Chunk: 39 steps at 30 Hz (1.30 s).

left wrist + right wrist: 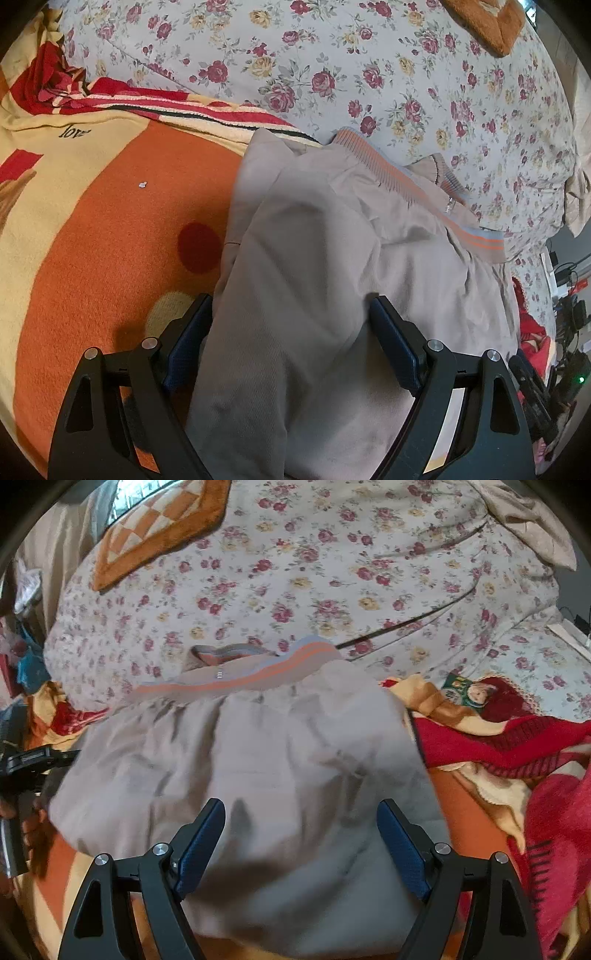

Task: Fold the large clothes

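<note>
Jacket is lying folded on an orange blanket, looking soft and limp; striped hem is offering firmest hold. Left gripper and right gripper are gaping, gripping nothing.

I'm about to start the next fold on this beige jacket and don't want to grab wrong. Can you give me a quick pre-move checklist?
1. Left gripper open: ok, fingers wide with cloth between them.
2. Right gripper open: ok, above the cloth.
3. Beige jacket lying flat: not ok, a fold bunches up in the left view.
4. Striped hem band visible: ok.
5. Zipper closed: cannot tell.
6. Red blanket apart from the jacket: not ok, it meets the right edge.
</note>
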{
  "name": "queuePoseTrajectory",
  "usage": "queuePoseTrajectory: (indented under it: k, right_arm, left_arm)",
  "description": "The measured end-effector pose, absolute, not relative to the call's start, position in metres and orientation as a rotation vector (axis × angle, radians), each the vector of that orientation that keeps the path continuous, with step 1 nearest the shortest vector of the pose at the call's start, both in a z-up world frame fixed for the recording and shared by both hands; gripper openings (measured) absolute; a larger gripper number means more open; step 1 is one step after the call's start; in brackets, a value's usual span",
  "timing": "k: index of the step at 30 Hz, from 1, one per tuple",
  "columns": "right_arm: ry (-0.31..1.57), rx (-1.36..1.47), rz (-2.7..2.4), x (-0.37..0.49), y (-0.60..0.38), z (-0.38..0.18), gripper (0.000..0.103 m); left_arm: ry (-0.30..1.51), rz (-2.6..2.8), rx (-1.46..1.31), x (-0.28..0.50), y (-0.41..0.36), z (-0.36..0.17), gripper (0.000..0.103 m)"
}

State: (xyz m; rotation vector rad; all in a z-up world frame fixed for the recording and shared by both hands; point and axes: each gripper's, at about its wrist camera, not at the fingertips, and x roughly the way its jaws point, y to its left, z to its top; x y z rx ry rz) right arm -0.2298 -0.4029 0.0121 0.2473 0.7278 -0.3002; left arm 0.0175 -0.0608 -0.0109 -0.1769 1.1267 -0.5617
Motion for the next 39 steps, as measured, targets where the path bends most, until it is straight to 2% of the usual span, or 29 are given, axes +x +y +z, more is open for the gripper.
queuePoseTrajectory:
  k: [4, 11, 14, 22, 26, 30, 32, 36, 39]
  right_arm:
    - [0.790, 0.253, -0.341, -0.224, -0.410, 0.002, 0.082]
    - [0.783, 0.268, -0.338, -0.226, -0.412, 0.006, 0.082]
    - [0.771, 0.304, -0.327, -0.228, -0.417, 0.010, 0.082]
    - [0.740, 0.388, -0.346, -0.243, -0.437, 0.027, 0.082]
    - [0.731, 0.428, -0.356, -0.251, -0.447, 0.034, 0.082]
    - [0.698, 0.491, -0.382, -0.263, -0.464, 0.045, 0.082]
    - [0.687, 0.521, -0.397, -0.269, -0.473, 0.048, 0.082]
    - [0.663, 0.563, -0.457, -0.283, -0.493, 0.051, 0.082]
    - [0.659, 0.609, -0.504, -0.290, -0.509, 0.049, 0.082]
  left_arm:
    - [1.131, -0.566, -0.167, 0.018, -0.062, -0.011, 0.084]
    - [1.143, -0.641, -0.216, 0.019, -0.066, -0.008, 0.033]
    - [1.143, -0.648, -0.231, 0.017, -0.067, 0.000, 0.023]
    - [1.079, -0.696, -0.250, -0.001, -0.089, 0.067, 0.019]
    - [1.030, -0.769, -0.163, -0.026, -0.133, 0.116, 0.018]
    - [0.990, -0.850, -0.033, -0.066, -0.199, 0.143, 0.017]
    - [0.984, -0.911, 0.031, -0.091, -0.242, 0.143, 0.010]
    - [1.006, -0.968, 0.173, -0.133, -0.315, 0.110, 0.009]
    - [1.135, -1.046, 0.179, -0.148, -0.351, 0.064, 0.009]
